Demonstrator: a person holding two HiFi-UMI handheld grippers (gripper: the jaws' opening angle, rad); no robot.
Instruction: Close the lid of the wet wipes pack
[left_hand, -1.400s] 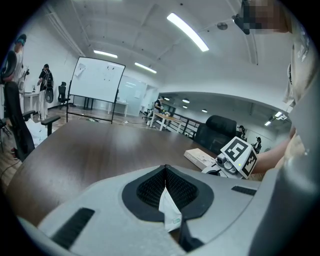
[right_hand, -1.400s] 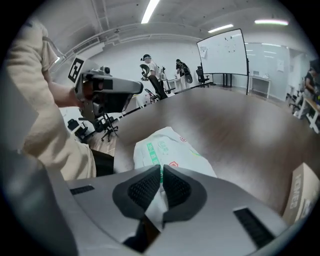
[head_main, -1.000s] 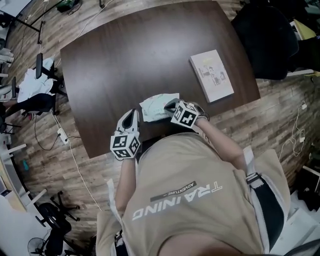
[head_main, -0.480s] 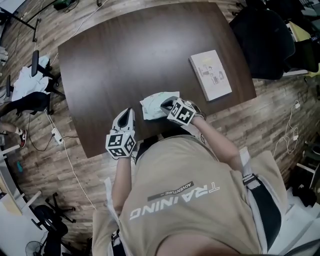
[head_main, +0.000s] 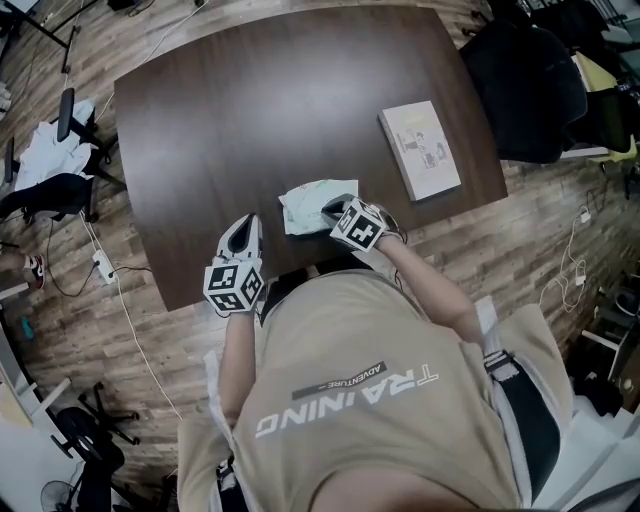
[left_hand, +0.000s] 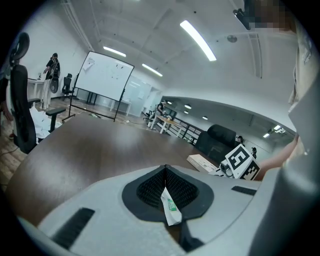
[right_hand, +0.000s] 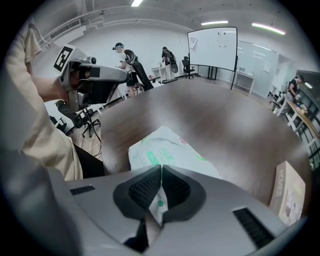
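Near the dark wooden desk's (head_main: 250, 110) front edge: lid likely mid-closing.
Right gripper (right_hand: 161, 172) pinches the soft white-green wipes pack (right_hand: 172, 147); left gripper (left_hand: 165, 176), apart, pinches a white-green slip (left_hand: 170, 209); lid needs pressing down.

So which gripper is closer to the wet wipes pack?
Right. The right gripper is shut on the wet wipes pack; the left gripper, pinching a white-and-green slip, sits apart to its left.

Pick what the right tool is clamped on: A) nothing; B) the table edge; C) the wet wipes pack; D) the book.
C: in the right gripper view the right tool is shut on the near edge of the wet wipes pack; the book lies well apart.
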